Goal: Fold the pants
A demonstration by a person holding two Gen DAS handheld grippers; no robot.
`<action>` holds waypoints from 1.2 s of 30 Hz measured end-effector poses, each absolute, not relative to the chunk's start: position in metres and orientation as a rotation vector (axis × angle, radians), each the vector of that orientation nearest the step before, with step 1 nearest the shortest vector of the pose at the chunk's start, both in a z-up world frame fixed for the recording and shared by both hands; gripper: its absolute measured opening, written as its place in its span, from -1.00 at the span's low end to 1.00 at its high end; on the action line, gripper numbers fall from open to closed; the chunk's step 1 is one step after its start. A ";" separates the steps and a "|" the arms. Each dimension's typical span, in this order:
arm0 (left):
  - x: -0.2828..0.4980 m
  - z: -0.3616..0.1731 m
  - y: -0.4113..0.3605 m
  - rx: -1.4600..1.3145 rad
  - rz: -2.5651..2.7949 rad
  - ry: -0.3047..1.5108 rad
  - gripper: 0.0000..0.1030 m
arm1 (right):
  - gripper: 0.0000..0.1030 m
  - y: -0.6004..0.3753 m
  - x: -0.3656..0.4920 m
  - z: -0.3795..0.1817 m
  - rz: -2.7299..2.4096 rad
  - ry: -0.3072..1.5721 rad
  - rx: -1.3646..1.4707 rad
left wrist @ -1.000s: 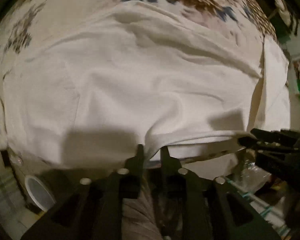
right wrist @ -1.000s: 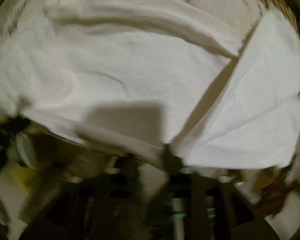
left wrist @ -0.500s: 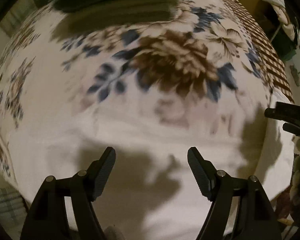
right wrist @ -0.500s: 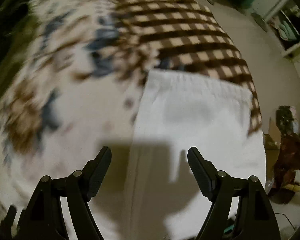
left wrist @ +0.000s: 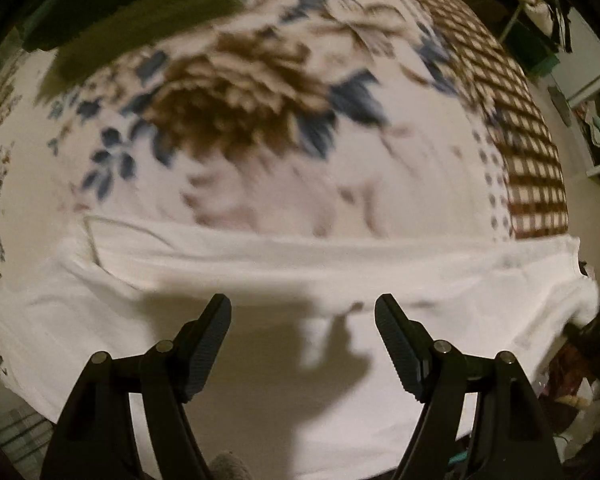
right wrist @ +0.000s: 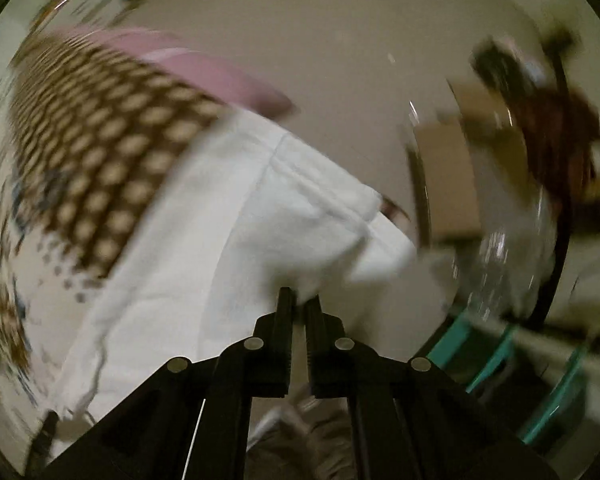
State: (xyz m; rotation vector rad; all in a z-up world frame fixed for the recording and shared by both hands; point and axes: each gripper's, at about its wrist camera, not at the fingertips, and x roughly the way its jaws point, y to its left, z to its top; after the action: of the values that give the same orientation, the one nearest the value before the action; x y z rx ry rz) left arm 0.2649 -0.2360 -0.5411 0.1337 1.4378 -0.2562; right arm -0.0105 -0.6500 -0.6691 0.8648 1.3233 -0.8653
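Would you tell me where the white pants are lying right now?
The white pants lie across the near edge of the floral blanket, below the open left gripper; the right gripper pinches their end beside the checkered border.

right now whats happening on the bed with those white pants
A person with a handheld gripper in each hand is folding the white pants, which lie across a floral blanket on the bed. The right gripper is shut on the pants near their right end, which hangs past the edge of the bed. The left gripper hovers open above the middle of the pants, holding nothing. The right wrist view is blurred, so which part of the pants is pinched is unclear.
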 end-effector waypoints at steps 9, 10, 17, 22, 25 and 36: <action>0.255 -0.528 -0.255 0.141 -0.306 1.386 0.41 | -0.93 -0.629 0.022 -0.609 -0.629 0.934 0.997; 0.256 -0.521 -0.254 0.122 -0.310 1.368 0.41 | -0.93 -0.621 0.023 -0.586 -0.582 0.865 0.985; 0.262 -0.513 -0.267 0.131 -0.325 1.297 0.41 | -0.93 -0.631 -0.010 -0.587 -0.589 0.835 0.897; 0.256 -0.532 -0.268 0.139 -0.308 1.343 0.41 | -0.73 -0.642 -0.052 -0.682 -0.723 1.161 0.932; 0.251 -0.533 -0.250 0.103 -0.287 1.371 0.41 | 0.00 -0.634 -0.065 -0.668 -0.764 1.229 0.889; 0.260 -0.513 -0.079 0.060 0.023 1.376 0.70 | 0.01 -0.385 0.136 -0.551 0.018 1.442 0.636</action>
State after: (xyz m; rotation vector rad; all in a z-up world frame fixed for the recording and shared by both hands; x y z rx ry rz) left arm 0.2598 -0.0789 -0.5134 0.0599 1.3761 0.0235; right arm 0.1363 -0.3852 -0.5513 0.6361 1.4417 0.0177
